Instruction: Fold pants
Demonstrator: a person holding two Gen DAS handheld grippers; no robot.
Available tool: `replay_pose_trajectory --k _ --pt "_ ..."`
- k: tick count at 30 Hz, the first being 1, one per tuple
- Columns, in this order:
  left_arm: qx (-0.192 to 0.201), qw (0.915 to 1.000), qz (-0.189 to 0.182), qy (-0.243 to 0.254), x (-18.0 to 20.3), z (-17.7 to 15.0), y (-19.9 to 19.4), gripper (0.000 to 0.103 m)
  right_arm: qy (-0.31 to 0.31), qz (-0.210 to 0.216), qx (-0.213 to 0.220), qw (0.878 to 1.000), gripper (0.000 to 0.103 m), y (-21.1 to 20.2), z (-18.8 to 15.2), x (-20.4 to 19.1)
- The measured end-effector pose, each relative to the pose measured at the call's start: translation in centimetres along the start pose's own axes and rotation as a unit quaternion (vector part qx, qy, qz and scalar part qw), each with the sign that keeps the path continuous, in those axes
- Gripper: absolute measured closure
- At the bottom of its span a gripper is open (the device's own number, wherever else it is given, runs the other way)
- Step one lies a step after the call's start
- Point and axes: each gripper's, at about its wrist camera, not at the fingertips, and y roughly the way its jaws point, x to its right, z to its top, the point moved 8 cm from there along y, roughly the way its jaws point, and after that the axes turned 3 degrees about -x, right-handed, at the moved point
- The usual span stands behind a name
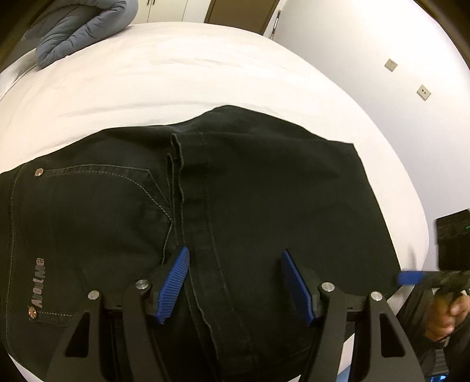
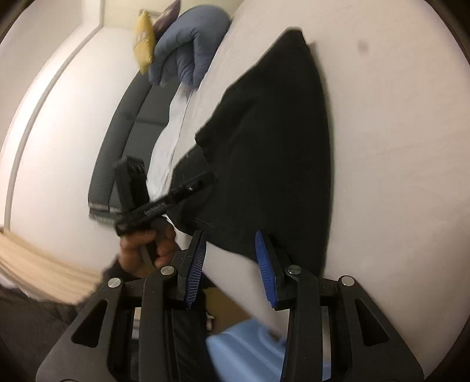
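The black denim pants lie folded on the white-sheeted bed, the 2 leg hems stacked along the middle and a back pocket with grey stitching and a silver "AboutMe" logo toward the left of the left wrist view; the fabric reaches close to the near edge of the bed. The left gripper hovers just above the pants with its 2 blue ribbed pads spread wide apart — released, with nothing between them; the long seam of the upper leg runs down between the pads. In the right wrist view, which is blurred, the right gripper is likewise spread and grasping nothing; its pads frame a corner of the pants at the edge of the bed, and I cannot tell whether they touch the cloth. The person's left hand grips the black handle of the left tool just left of that corner. A blue-grey quilted duvet is bunched at the far end of the bed; a yellow packet sits beside it — 2 wall sockets show on the white wall.
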Motion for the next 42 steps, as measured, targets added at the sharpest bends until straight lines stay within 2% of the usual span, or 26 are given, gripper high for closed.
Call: replay_pose_trajectory --k 2,4,6,7,8,9,10,11,12,13,15,17,19,21,24,26,27,29,31,36,38,39,40,41,42 --pt "0.006 1.0000 -0.001 -0.008 -0.1 -0.1 -0.3 0.036 -0.044 0.044 0.036 0.997 0.067 -0.8 1.8 -4.3" --pt "0.013 0.9998 -0.006 -0.014 -0.2 -0.1 -0.6 0.033 -0.060 0.071 0.046 0.995 0.067 -0.1 3.4 -6.5" --pt "0.021 0.9994 -0.012 -0.023 -0.3 -0.2 -1.0 0.033 -0.050 0.078 0.035 0.995 0.047 2.0 4.5 -6.3" --pt "0.024 0.9992 -0.015 -0.029 -0.5 -0.2 -1.4 0.033 -0.034 0.053 0.015 0.998 0.045 4.0 4.7 -4.6" --pt "0.028 0.9989 -0.016 -0.034 -0.7 -0.3 -2.0 0.033 -0.006 0.003 -0.015 1.000 0.044 6.3 4.4 -1.9" --pt "0.036 0.9983 -0.015 -0.043 -1.0 -0.4 -2.9 0.033 0.028 -0.063 -0.055 0.996 0.046 8.3 3.4 0.4" --pt "0.061 0.9966 -0.015 -0.053 -1.6 -0.5 -4.6 0.033 0.023 -0.106 -0.066 0.992 0.053 9.3 2.9 2.0" --pt "0.081 0.9948 -0.012 -0.060 -2.1 -0.6 -5.9 0.032 -0.012 -0.120 -0.050 0.991 0.061 9.1 3.0 1.0" --pt "0.108 0.9913 -0.002 -0.075 -3.3 -1.0 -7.9 0.024 -0.018 -0.123 -0.054 0.991 0.056 9.1 2.8 0.4" --pt "0.135 0.9857 0.013 -0.099 -4.9 -1.6 -10.0 0.014 -0.004 -0.111 -0.066 0.992 0.054 9.2 2.6 -0.3" --pt "0.184 0.9706 0.023 -0.154 -8.2 -3.1 -13.4 0.006 0.015 -0.068 -0.065 0.995 0.052 9.1 2.5 -2.1" --pt "0.211 0.9523 0.028 -0.219 -12.0 -5.0 -16.2 0.005 -0.010 -0.038 -0.044 0.998 0.051 9.0 3.0 -4.8" --pt "0.219 0.9361 0.022 -0.274 -15.2 -6.8 -17.5 0.005 -0.009 0.001 -0.028 1.000 0.050 9.7 3.7 -7.0" --pt "0.227 0.9128 0.004 -0.339 -18.5 -8.9 -18.2 0.005 0.007 0.036 -0.016 0.999 0.050 10.5 4.5 -8.1" --pt "0.227 0.8786 -0.038 -0.418 -21.7 -11.2 -17.9 0.005 0.021 0.049 -0.013 0.998 0.048 13.1 5.5 -11.0" --pt "0.230 0.8605 -0.060 -0.451 -22.8 -12.1 -17.5 0.005 0.019 0.057 -0.017 0.998 0.048 13.9 5.5 -11.7" --pt "0.231 0.8552 -0.067 -0.459 -23.2 -12.3 -17.4 0.005 0.016 0.059 -0.020 0.998 0.049 14.3 5.4 -12.1" --pt "0.228 0.8513 -0.074 -0.467 -23.7 -12.5 -16.9 0.005 0.014 0.062 -0.025 0.998 0.048 14.7 5.3 -12.8" --pt "0.225 0.8438 -0.092 -0.478 -24.0 -12.3 -16.0 0.006 0.015 0.064 -0.026 0.998 0.049 15.1 5.3 -13.0" --pt "0.227 0.8262 -0.133 -0.498 -24.2 -10.7 -14.2 0.007 0.023 0.061 -0.029 0.997 0.049 14.5 5.5 -11.6" --pt "0.227 0.8184 -0.140 -0.509 -24.8 -10.4 -13.8 0.018 0.024 0.062 -0.032 0.997 0.049 14.3 5.8 -11.4" --pt "0.227 0.8125 -0.147 -0.516 -25.0 -10.3 -13.6 0.029 0.026 0.060 -0.036 0.997 0.049 14.6 6.1 -11.2" --pt "0.226 0.8089 -0.153 -0.521 -25.1 -10.2 -13.3 0.046 0.029 0.055 -0.040 0.997 0.049 15.0 6.3 -11.1" --pt "0.221 0.8050 -0.161 -0.526 -25.3 -10.3 -13.0 0.055 0.031 0.051 -0.043 0.997 0.049 15.1 6.7 -11.0" --pt "0.218 0.8020 -0.169 -0.530 -25.4 -10.3 -12.6 0.069 0.031 0.048 -0.047 0.997 0.048 15.6 6.9 -10.9"
